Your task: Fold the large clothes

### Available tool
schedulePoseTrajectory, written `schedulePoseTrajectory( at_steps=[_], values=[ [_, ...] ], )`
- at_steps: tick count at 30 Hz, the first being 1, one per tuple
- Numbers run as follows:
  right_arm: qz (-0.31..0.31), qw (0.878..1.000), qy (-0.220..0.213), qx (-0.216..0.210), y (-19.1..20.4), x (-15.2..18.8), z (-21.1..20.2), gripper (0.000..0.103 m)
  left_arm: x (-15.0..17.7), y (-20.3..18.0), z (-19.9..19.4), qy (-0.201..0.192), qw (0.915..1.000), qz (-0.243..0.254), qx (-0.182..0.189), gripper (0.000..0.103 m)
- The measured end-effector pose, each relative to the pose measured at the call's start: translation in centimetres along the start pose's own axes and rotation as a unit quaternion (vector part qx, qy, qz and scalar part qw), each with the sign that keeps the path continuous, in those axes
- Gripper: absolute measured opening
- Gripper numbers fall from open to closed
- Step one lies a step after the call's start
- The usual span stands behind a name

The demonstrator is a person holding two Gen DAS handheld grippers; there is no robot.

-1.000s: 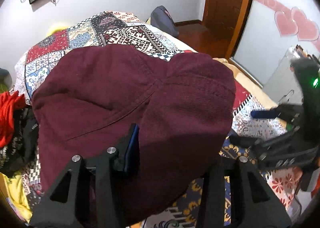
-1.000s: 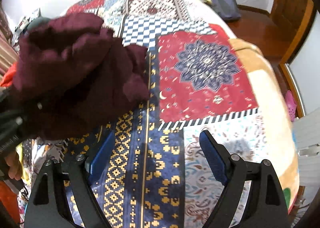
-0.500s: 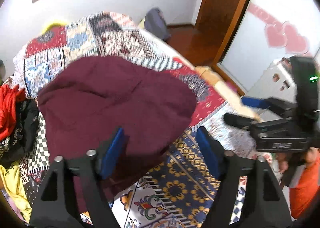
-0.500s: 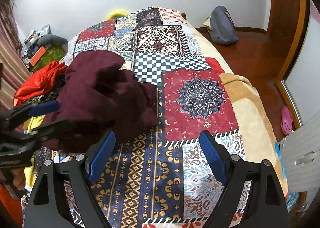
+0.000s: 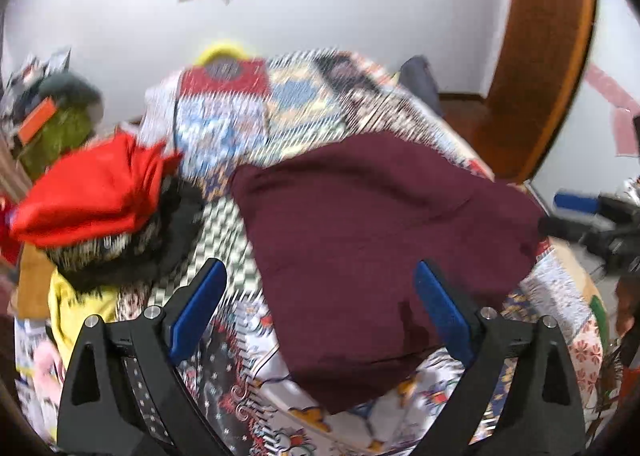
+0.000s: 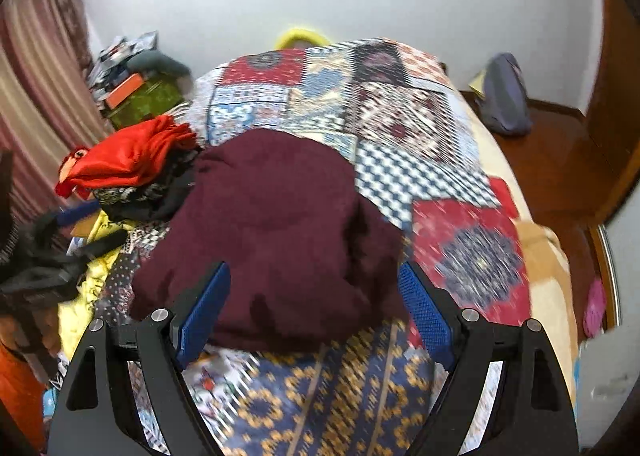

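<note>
Maroon garment (image 5: 384, 240), released since the earlier frame, is laid mid-frame on bed (image 6: 472, 256) for folding; left gripper (image 5: 320, 308) is opening, right gripper (image 6: 312, 308) is held wide, both empty.

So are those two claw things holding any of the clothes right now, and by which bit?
Nothing is held. The maroon garment lies loose on the bed; the left gripper jaws are opening above it, and the right gripper stands open, touching nothing.
</note>
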State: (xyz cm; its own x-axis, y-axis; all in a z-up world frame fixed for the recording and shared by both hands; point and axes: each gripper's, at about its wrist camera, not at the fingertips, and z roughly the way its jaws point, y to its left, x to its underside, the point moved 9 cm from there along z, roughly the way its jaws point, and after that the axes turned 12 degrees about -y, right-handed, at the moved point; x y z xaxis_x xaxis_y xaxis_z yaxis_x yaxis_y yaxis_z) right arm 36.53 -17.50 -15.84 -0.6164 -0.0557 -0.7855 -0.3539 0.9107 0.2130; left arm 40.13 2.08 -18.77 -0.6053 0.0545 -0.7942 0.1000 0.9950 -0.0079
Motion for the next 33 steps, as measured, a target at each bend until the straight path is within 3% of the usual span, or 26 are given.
schedulePoseTrajectory(
  at_steps=[5, 10, 12, 17, 22, 28, 33],
  values=[
    [-0.009, 0.999, 0.04, -0.014, 0.4, 0.9, 3.9, 0.084, 4.5, 1.5, 3.7, 0.066, 0.9978, -0.005, -0.004, 0.096],
    [-0.008, 0.994, 0.105, -0.002, -2.6, 4.8, 6.4, 0.084, 7.7, 1.5, 4.1, 0.08, 0.9966, -0.012, 0.014, 0.101],
    [0.02, 0.992, 0.119, -0.019, -3.9, 6.4, 6.6, 0.086, 8.6, 1.3, 4.0, 0.081, 0.9965, -0.007, 0.017, 0.103],
    [0.058, 0.989, 0.126, -0.041, -5.7, 8.2, 5.6, 0.089, 10.5, 1.5, 3.4, 0.086, 0.9961, -0.012, 0.019, 0.103],
    [0.037, 0.993, 0.108, -0.028, -5.7, 7.9, 4.6, 0.089, 11.1, 2.6, 2.1, 0.072, 0.9973, -0.016, 0.002, 0.103],
    [0.016, 0.995, 0.102, -0.015, -5.5, 7.7, 4.3, 0.089, 11.9, 3.7, 1.4, 0.084, 0.9943, -0.062, 0.021, 0.103],
    [0.012, 0.994, 0.105, -0.001, -5.6, 7.1, 3.6, 0.089, 10.9, 3.6, -0.3, 0.074, 0.9962, -0.044, 0.011, 0.103]
  ],
)
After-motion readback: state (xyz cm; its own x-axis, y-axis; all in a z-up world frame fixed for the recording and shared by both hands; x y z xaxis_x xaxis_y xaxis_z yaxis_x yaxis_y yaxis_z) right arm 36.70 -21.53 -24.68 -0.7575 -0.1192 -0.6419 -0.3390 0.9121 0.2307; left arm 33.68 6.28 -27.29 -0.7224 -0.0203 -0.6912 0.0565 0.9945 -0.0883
